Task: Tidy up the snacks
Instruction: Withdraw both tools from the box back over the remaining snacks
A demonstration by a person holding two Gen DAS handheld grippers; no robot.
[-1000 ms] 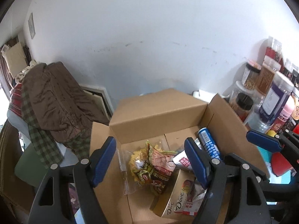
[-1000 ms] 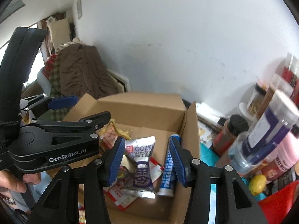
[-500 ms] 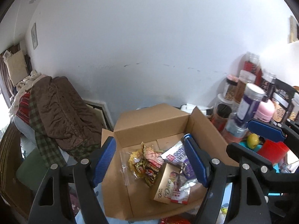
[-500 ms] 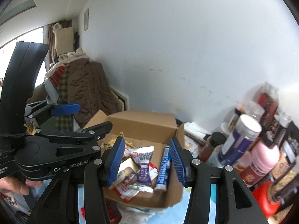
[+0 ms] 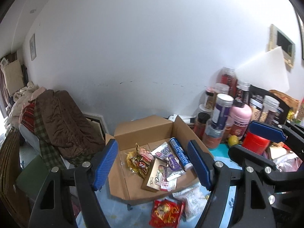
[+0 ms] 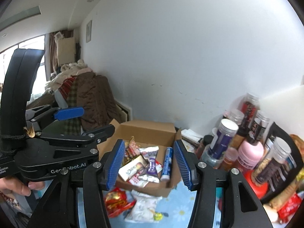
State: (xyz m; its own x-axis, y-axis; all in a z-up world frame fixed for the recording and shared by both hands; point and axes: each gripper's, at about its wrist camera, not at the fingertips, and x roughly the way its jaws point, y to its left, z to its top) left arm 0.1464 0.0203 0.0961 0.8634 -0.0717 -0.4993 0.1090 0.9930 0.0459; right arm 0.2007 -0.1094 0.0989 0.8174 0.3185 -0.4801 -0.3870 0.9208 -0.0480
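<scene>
Both grippers hang above the tabletop (image 6: 180, 207), short of the cardboard box (image 5: 152, 127). The left gripper (image 5: 153, 163) has its jaws spread wide with nothing between them; the right gripper (image 6: 149, 164) is likewise wide open and empty.

Judgement on the step in hand: the next pickup looks to be one of the loose packets lying in front of the box. To do it well, one gripper should descend over a single packet, jaws straddling its narrow width, and close on the crimped edge instead of the puffed middle, so the bag does not slip or burst. The other gripper should keep clear of the box's near wall, which is low and easily knocked.

Loose items: a red snack packet (image 5: 167, 211) lies on the tabletop just in front of the box, and a white packet (image 5: 191, 197) lies beside it, near the box's front corner. Both are outside the box.

Box contents: a gold Dove chocolate box (image 5: 154, 176) near the front; a blue-and-white tube (image 5: 179, 153) lying along the right wall; a purple-and-white sachet (image 5: 172, 161) between them; a dark red crinkled bag (image 5: 141, 161) over a clear bag of yellow pieces (image 5: 131, 159) toward the left. The items overlap; the left floor of the box is bare.

To the right of the box stands a crowded group of jars and bottles (image 5: 222, 110), contents not legible.
</scene>
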